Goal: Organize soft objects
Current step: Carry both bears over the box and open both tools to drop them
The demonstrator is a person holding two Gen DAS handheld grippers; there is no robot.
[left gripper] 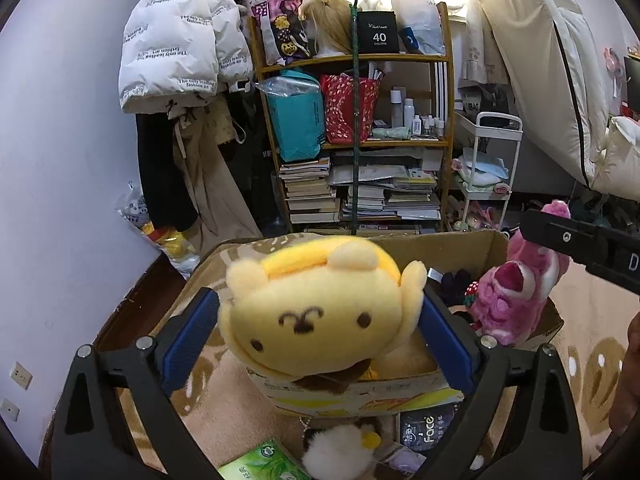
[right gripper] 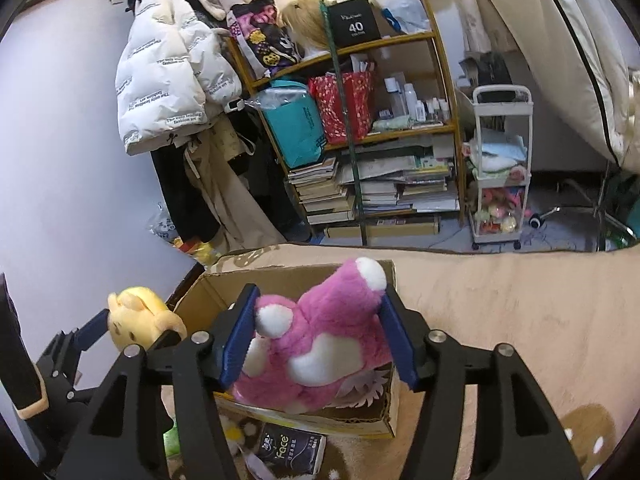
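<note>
Left tongs (left gripper: 320, 320) clenched on yellow plush (left gripper: 316, 312) by its head, held over the near edge of the cardboard box (left gripper: 460, 248). Right tongs (right gripper: 316, 340) clenched on pink plush bear (right gripper: 320, 340) across its body, above the same box. Both toys look light, squashy, forgiving; a grip across the fattest part should hold. Tissue pack (right gripper: 290, 450) lies on the carpet in front of the box.

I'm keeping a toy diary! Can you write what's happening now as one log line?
left gripper: holds yellow plush | right gripper: holds pink plush | both over cardboard box
</note>
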